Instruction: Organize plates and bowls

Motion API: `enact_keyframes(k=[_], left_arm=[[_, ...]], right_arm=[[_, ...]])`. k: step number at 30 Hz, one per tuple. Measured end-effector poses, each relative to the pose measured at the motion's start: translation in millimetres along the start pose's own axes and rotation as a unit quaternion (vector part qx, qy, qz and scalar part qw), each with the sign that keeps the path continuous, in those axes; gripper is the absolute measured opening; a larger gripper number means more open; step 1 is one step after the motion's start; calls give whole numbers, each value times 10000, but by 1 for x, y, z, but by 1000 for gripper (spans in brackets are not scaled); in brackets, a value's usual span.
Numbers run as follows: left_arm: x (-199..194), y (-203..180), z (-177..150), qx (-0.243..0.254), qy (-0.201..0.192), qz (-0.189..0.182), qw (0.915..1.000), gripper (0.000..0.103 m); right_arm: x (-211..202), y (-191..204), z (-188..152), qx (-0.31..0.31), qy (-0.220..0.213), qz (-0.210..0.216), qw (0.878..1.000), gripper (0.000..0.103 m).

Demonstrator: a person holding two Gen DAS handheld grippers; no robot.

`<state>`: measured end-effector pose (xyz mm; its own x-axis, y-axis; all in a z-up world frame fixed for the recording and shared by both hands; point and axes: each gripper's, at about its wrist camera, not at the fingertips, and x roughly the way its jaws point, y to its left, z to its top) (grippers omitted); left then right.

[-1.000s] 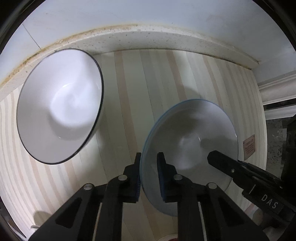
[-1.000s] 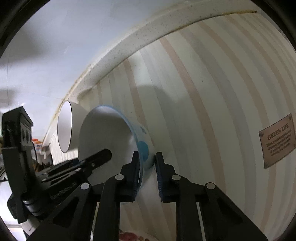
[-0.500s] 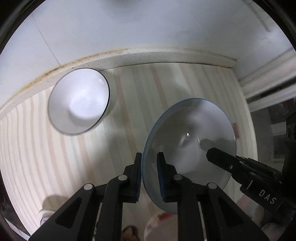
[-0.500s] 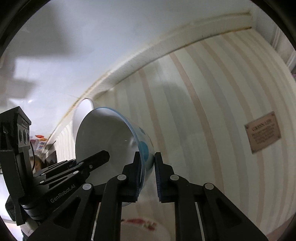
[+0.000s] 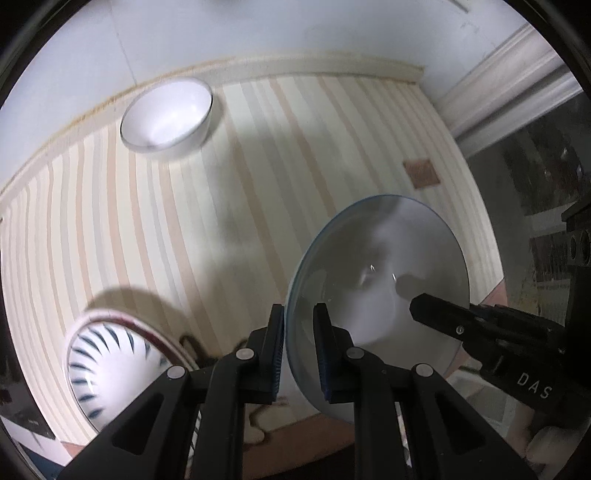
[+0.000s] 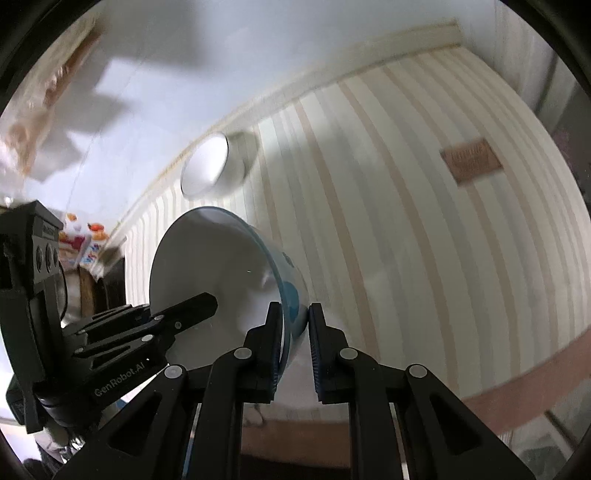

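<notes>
Both grippers hold one blue-rimmed white bowl [image 5: 376,280] in the air above the striped table mat [image 5: 221,206]. My left gripper [image 5: 299,347] is shut on its near rim. My right gripper [image 6: 295,347] is shut on the opposite rim, where blue dots show on the bowl's outside [image 6: 291,295]. Each gripper shows in the other's view, the right one [image 5: 480,332] and the left one [image 6: 155,328]. A plain white bowl [image 5: 166,114] stands at the mat's far left by the wall; it also shows in the right wrist view [image 6: 210,166].
A white bowl with blue stripes [image 5: 107,365] sits on a red-rimmed plate [image 5: 147,328] at the near left. A brown label [image 5: 421,173] is sewn on the mat at the right. A white wall [image 5: 258,33] bounds the far side.
Both grippers have pulled back and up with the blue-rimmed bowl, so the plain white bowl looks smaller and farther. The striped bowl on its plate has come into the left wrist view.
</notes>
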<state>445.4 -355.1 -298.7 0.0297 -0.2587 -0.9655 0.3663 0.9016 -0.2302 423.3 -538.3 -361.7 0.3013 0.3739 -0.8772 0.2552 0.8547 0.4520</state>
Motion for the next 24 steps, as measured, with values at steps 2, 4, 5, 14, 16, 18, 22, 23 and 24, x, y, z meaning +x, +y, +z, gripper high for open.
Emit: enact_keyframes(k=[2,4,5,14,16,18,22,23,24], left_arm=[[9,1,-8,5,132,34,9999,14],[16,1,-13,5,225,62,9997,14],[21,0,-16,36,273,102,9996,14],[44,-10,-19,335,535,570,9964,14],[47,-11,-19,390,524,655,9957,14],[52,-13,-16,418,549,703,9951,14],[57,-15,-16,452,561,757,9945,14],[58,-15,-16,473,560,780,9943,14],[59,-15,-17,480,562,791,9941,14]], right_arm=[[6,-4,-13,64,123,4,9999,16],[13,-7,-25,122,230,-8,9997,16],[18,-8,-31,147,284,-12,9995,16],[48,-22,-46,280,605,-98,9977,16],[53,-22,-47,273,660,-138,9973,16],[57,-23,-47,280,723,-167,9969,16],[63,-23,-47,314,779,-187,9963,16],[63,-23,-45,316,786,-199,9962,16],[63,-23,-45,330,793,-204,9961,16]])
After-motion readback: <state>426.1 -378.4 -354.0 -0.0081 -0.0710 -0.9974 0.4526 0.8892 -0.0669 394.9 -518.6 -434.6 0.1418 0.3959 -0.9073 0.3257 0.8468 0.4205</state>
